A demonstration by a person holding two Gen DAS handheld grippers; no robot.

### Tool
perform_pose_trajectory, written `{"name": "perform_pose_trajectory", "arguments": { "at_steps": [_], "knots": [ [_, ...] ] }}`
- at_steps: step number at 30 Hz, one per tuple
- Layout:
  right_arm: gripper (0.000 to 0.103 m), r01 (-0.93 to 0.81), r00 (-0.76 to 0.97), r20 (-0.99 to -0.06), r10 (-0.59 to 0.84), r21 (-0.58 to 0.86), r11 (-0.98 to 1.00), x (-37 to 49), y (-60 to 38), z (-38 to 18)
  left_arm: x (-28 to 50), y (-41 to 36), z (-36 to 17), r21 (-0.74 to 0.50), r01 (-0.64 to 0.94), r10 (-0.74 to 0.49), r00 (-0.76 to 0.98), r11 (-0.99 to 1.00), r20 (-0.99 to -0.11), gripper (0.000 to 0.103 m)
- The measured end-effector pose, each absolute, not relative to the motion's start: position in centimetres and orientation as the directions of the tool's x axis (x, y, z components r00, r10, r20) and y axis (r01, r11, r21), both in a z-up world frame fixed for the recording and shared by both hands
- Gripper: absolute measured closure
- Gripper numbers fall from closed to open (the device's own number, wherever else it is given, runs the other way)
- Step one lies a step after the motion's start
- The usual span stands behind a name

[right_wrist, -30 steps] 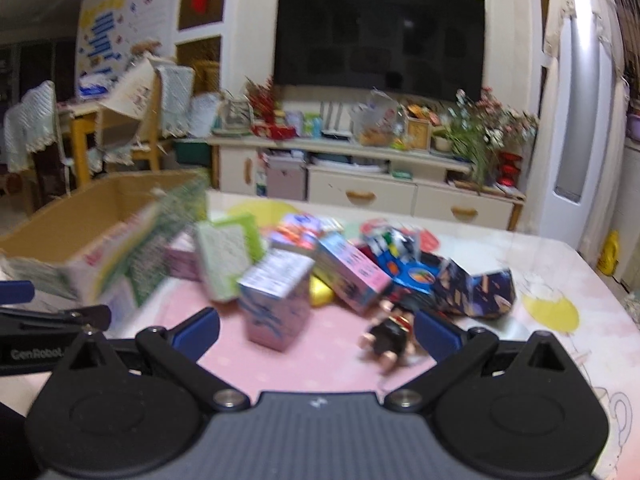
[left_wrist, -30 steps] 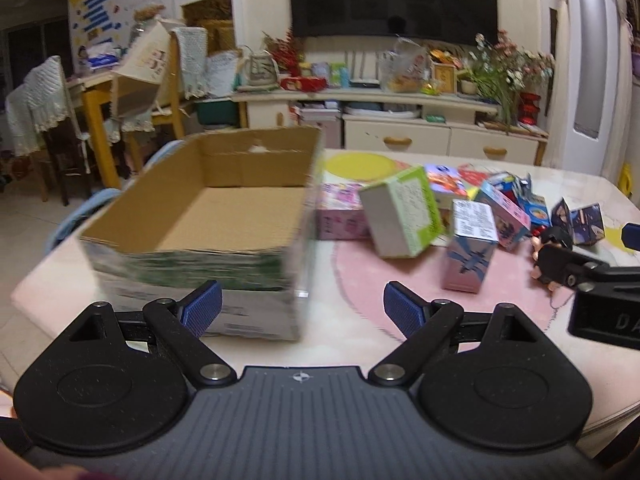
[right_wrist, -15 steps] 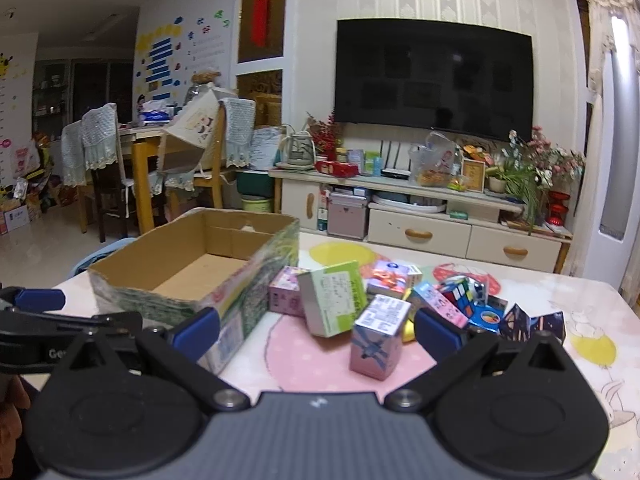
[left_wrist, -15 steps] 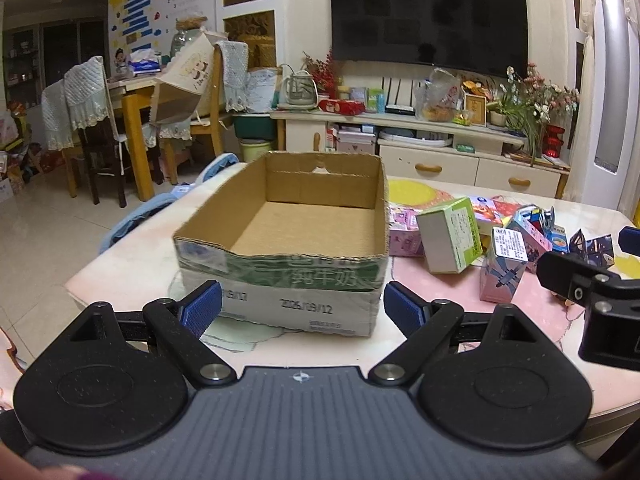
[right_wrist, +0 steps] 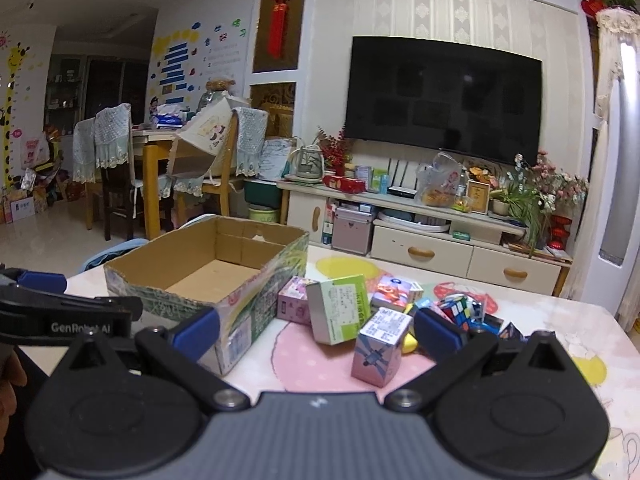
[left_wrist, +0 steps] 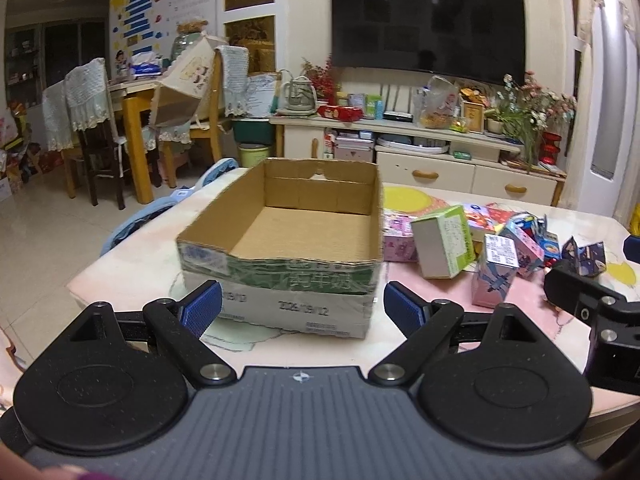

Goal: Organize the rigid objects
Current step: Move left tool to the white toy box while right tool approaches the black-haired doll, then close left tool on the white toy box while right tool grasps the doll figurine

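On my far left, the left gripper (left_wrist: 302, 307) hangs above the near edge of the worktop (left_wrist: 132, 264), its blue pads spread wide with nothing between them. Straight ahead of it sits the cardboard box (left_wrist: 280, 264), open-topped, with nothing showing on the floor I can see (its near wall hides the front strip of the inside). From the right wrist view the same box (right_wrist: 208, 280) lies to the left, and the left gripper's black finger crosses the lower-left corner.

Just beside the box's right wall lies the heap of small rigid things. First a pink carton (right_wrist: 294, 300), touching or nearly touching the box. Next a green-and-white box (right_wrist: 340, 308) tilted on its side, leaning over the pink one. In front of it a pink-and-blue carton (right_wrist: 378, 352) stands upright on the pink mat (right_wrist: 304, 364). Behind that lies a colourful flat packet (right_wrist: 394, 292). Further right I see a puzzle cube (right_wrist: 458, 312) among blue bits, partly hidden behind my own finger.

The right gripper (right_wrist: 316, 330) floats over the mat, released, jaws wide, holding nothing; the upright carton sits between its fingers in view, but well apart from both pads.
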State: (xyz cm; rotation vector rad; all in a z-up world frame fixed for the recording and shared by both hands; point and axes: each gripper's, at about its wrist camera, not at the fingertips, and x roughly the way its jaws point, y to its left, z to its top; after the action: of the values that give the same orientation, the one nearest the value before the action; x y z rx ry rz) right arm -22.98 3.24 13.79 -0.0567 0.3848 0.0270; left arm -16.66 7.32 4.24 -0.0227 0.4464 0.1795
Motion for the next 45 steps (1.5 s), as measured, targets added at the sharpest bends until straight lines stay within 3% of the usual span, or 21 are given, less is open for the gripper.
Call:
{"name": "perform_pose_trajectory", "arguments": {
  "at_steps": [7, 14, 19, 26, 38, 45],
  "knots": [
    [0.000, 0.092, 0.897, -0.436, -0.073, 0.021, 0.996, -22.1, -2.1, 11.0, -16.0, 6.6, 4.1, 0.056, -0.067, 0.085, 0.891, 0.996, -0.446, 0.000],
    [0.000, 0.238, 0.841, -0.498, -0.212, -0.011, 0.971, -20.2, -8.4, 6.7, -14.7, 4.5, 3.0, 0.104, 0.107, -0.044, 0.875, 0.989, -0.482, 0.000],
    [0.001, 0.244, 0.818, -0.534, -0.214, -0.014, 0.970, -18.7, -11.5, 4.3, -13.9, 2.8, 1.5, 0.133, 0.226, -0.125, 0.844, 0.965, -0.522, 0.000],
    [0.001, 0.244, 0.819, -0.557, -0.138, 0.120, 0.962, -16.1, -14.3, 3.4, -14.0, 1.8, 0.0, 0.189, 0.305, -0.159, 0.824, 0.933, -0.545, 0.000],
    [0.001, 0.280, 0.808, -0.577, -0.116, 0.203, 0.938, -11.3, -16.2, 2.3, -14.3, 3.1, -0.7, 0.191, 0.299, -0.147, 0.815, 0.935, -0.560, 0.000],
    [0.003, 0.351, 0.762, -0.632, -0.141, 0.219, 0.911, -9.4, -16.8, 1.5, -15.2, 4.5, -0.6, 0.118, 0.258, -0.130, 0.768, 0.959, -0.627, 0.006]
  ]
}}
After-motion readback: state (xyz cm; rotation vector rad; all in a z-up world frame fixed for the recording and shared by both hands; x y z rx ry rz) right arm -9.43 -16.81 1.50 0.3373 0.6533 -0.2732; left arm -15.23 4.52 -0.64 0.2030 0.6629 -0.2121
